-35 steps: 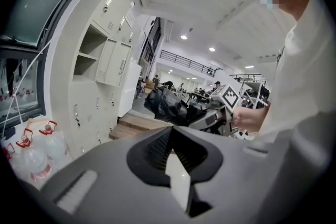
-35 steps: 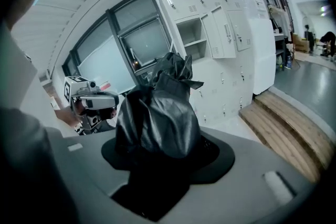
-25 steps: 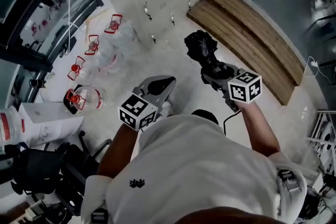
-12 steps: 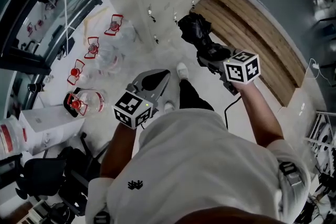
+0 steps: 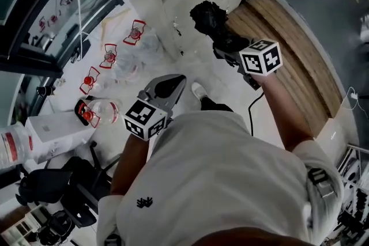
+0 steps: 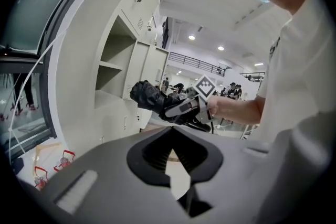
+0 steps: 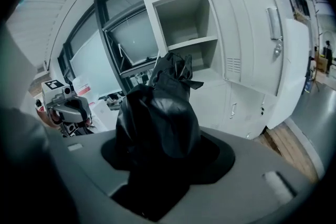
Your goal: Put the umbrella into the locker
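- While it is clamped in the right gripper (image 5: 226, 46), the umbrella (image 5: 207, 17) is held in the air in front of the locker (image 7: 184, 18) and is not inside it. It is black, folded and crumpled, and it sticks out beyond the jaw tips.
- Right gripper, own view (image 7: 160, 139): the jaws grip the umbrella's lower part, and black fabric fills the gap between them.
- Left gripper (image 5: 167, 88): the jaw tips are closed together with nothing between them. It is held low and to the left of the right one.
- Marker cubes: there is one on each gripper, (image 5: 260, 57) and (image 5: 146, 118). They carry black-and-white square patterns and no letters.
- Locker: it is pale grey, and one upper compartment is open with a shelf across it. Its door (image 7: 252, 44) is swung to the right and has a handle and a small vent grille. Any print on it is too small to read.
- Lower locker doors (image 7: 231, 107): these are closed and have small handles.
- Water bottles (image 5: 135, 31): they are clear with red handles and are grouped on the floor at left. No label on them can be read.
- White box (image 5: 57, 129): it is on the floor at near left. Any print on it cannot be made out.
- Wooden platform (image 5: 288, 49): it is slatted and runs along the right.
- Person's shirt (image 5: 230, 181): it is white, with a small dark emblem (image 5: 144, 202) and no words that can be read.
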`<state>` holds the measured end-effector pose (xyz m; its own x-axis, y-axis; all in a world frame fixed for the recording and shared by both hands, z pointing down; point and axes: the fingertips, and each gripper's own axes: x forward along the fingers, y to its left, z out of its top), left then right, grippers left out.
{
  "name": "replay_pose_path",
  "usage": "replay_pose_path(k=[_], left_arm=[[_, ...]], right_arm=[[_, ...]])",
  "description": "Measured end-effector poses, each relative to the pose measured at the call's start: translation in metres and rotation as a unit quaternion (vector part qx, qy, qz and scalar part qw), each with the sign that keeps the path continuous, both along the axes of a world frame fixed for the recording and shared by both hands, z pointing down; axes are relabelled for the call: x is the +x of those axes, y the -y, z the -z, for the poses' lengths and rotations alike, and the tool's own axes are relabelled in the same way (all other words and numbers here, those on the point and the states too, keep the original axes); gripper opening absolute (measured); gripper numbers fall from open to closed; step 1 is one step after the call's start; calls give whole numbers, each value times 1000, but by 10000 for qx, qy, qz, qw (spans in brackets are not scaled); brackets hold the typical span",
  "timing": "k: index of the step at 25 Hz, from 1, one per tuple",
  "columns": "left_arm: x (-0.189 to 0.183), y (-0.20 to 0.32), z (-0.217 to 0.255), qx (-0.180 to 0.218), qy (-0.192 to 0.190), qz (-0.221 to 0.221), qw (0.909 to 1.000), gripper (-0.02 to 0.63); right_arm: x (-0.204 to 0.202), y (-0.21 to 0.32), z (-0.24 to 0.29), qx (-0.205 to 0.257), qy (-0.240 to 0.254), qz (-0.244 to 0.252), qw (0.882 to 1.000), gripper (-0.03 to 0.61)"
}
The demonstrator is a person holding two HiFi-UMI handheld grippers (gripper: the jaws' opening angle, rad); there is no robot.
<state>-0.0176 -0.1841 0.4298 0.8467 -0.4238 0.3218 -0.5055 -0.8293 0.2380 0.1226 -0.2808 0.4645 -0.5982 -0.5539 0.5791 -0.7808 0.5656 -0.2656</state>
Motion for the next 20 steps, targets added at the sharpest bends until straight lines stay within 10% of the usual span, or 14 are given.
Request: replay_pose_path(k=[20], left_arm=[[89, 136, 21, 193, 132, -25, 9997, 54]], right_arm=[[-37, 209, 1, 161, -386, 1040, 9937, 241]])
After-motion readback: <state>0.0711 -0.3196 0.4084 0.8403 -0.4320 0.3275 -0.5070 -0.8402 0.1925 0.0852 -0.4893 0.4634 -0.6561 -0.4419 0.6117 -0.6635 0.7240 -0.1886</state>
